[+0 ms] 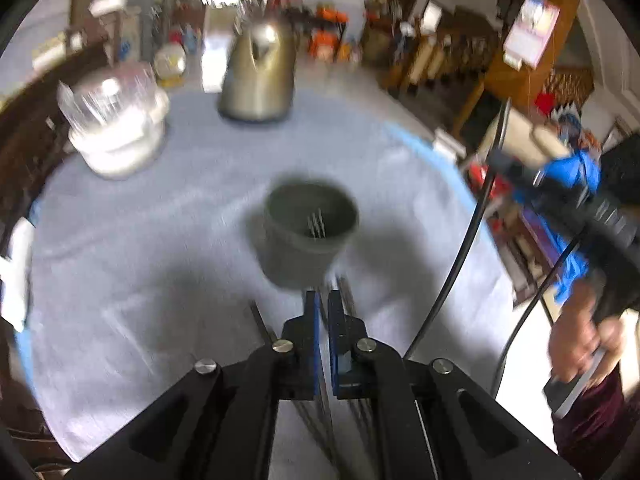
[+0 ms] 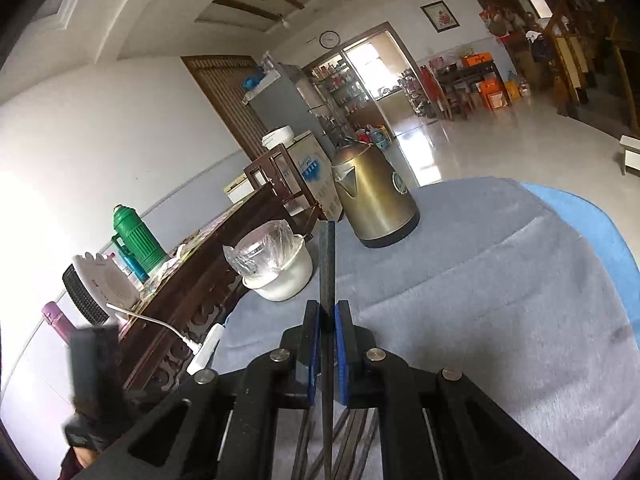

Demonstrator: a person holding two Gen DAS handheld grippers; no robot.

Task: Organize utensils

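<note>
- The desk point(image 1: 120, 264), under its grey-blue cloth, carries everything you need: a brass-coloured kettle point(image 1: 258, 76) at the far edge, a white pot point(image 1: 116, 140) with a plastic-wrapped top at the far left, and the dark cup point(image 1: 310, 228) near the middle.
- The cup stands upright with fork tines showing inside. It sits straight ahead of and below your left tool point(image 1: 323, 308), so that hand is the nearer one.
- Your right tool point(image 2: 328, 320) is clamped on a thin dark utensil point(image 2: 327, 264), seen edge-on, its long axis running up and away along the fingers toward the kettle.
- Your left tool is closed almost completely; whether anything thin sits between the pads is too blurred to tell.
- From the left view, your right hand point(image 1: 584, 344) holds its tool raised over the desk's right edge, well apart from the cup. I judge the move ahead is to swing it left and tip the utensil down into the cup.
</note>
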